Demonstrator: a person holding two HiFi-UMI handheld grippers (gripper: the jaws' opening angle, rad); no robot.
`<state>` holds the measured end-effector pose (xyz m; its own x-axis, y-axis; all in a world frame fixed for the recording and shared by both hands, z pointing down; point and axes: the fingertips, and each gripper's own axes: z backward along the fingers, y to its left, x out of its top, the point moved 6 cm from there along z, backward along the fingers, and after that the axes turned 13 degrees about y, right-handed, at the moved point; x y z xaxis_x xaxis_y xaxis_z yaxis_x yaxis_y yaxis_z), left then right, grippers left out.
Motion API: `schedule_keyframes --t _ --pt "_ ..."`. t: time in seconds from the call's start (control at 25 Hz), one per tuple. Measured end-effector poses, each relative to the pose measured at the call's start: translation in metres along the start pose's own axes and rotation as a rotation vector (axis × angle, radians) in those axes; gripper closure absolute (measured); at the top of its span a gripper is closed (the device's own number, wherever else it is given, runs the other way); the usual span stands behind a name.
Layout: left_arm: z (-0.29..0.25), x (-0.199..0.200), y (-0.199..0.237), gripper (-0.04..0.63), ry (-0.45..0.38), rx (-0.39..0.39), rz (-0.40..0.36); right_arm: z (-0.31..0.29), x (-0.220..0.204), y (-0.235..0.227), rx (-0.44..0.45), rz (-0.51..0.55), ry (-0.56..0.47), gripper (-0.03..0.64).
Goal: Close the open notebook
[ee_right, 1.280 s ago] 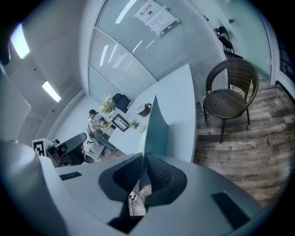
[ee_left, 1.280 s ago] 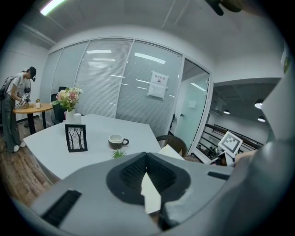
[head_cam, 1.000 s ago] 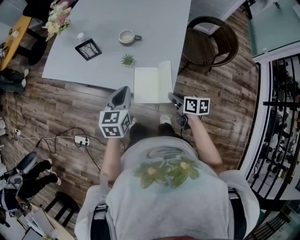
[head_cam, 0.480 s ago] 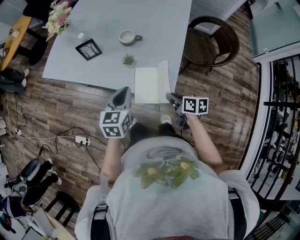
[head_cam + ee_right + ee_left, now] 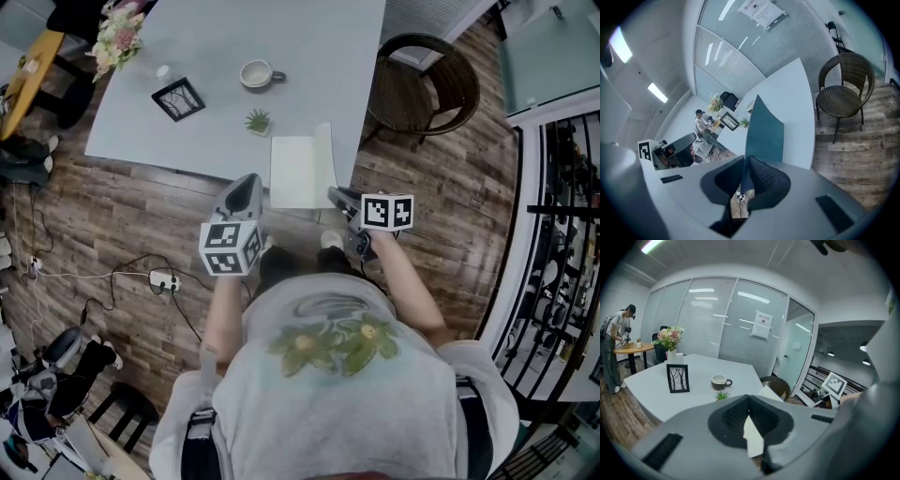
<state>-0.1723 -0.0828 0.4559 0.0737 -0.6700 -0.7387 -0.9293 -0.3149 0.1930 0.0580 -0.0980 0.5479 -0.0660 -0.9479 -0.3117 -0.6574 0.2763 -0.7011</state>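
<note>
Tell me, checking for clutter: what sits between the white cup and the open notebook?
A small green potted plant stands between the white ceramic cup and the open cream-paged notebook, seen in the head view.

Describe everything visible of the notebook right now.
The notebook lies open at the near edge of the table, its cream page flat and blank. Its right cover, dark teal outside, stands lifted nearly upright and slightly bowed, pinched at its near edge between the shut jaws of the right gripper.
</note>
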Motion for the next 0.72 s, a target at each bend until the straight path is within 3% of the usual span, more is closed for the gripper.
schedule_keyframes --t 0.72 --pt "-0.003 0.000 0.004 0.591 -0.001 -0.004 0.008 -0.011 0.000 0.012 0.004 0.036 0.042 0.574"
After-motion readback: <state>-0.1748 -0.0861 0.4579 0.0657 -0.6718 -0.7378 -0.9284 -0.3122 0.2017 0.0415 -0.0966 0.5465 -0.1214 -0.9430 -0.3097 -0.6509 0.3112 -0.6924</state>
